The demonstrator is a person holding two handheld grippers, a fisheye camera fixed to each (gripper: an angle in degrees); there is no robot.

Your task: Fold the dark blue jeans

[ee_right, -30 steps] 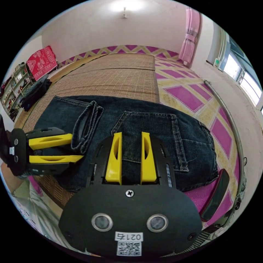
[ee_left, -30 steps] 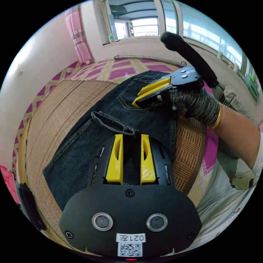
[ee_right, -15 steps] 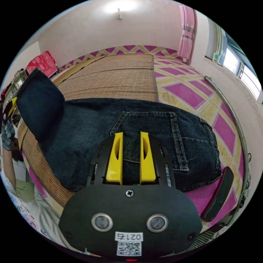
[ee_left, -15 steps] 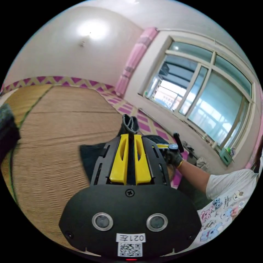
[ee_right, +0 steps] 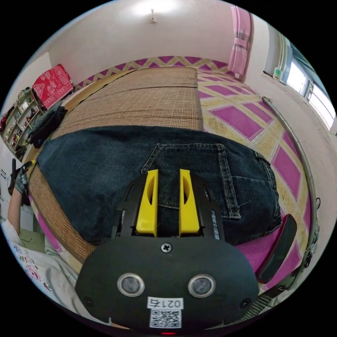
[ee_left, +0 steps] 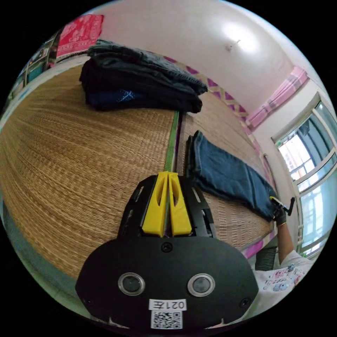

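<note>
Left gripper view: the left gripper has its yellow jaws pressed together, empty, above the woven mat. The dark blue jeans lie folded just beyond and right of it. Farther off sits a pile of dark clothes.

Right gripper view: the right gripper hovers over the jeans' back pocket, jaws parted; whether they touch the denim is unclear. Beyond lie the mat and pink-patterned bedding.

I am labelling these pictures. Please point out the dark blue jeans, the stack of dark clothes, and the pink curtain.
dark blue jeans (ee_right: 105, 168): right gripper view, leg panel.
stack of dark clothes (ee_left: 140, 84): left gripper view, stack's side.
pink curtain (ee_right: 240, 45): right gripper view, tied middle.
</note>
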